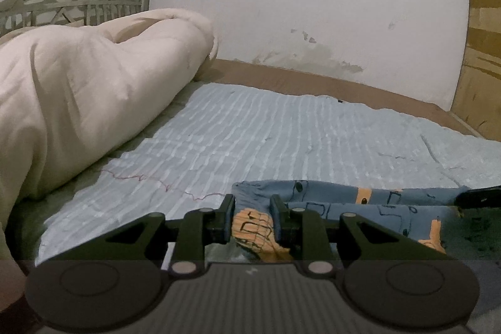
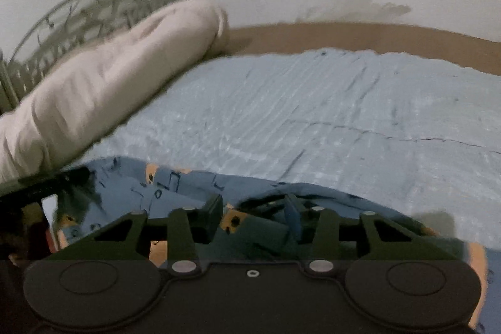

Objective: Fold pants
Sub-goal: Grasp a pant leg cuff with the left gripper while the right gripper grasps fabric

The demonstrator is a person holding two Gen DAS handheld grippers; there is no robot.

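- At the bed's near edge, the left gripper (image 1: 252, 219) is pinching the soft, light pants (image 1: 344, 199) by an orange patch.
- Just beyond, the right gripper (image 2: 255, 216) is straddling limp cloth; whether it is gripping, I cannot tell.
- Farther off, a rolled duvet (image 1: 94, 83) is lying.

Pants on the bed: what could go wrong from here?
1. The left hand-held gripper pinches only a bunched orange-printed edge of the pants; a pull may slip it free.
2. The right hand-held gripper has fabric between its jaws, but blur hides whether the pads press, so a lift may miss.
3. The cream duvet lies close, crowding the fold.
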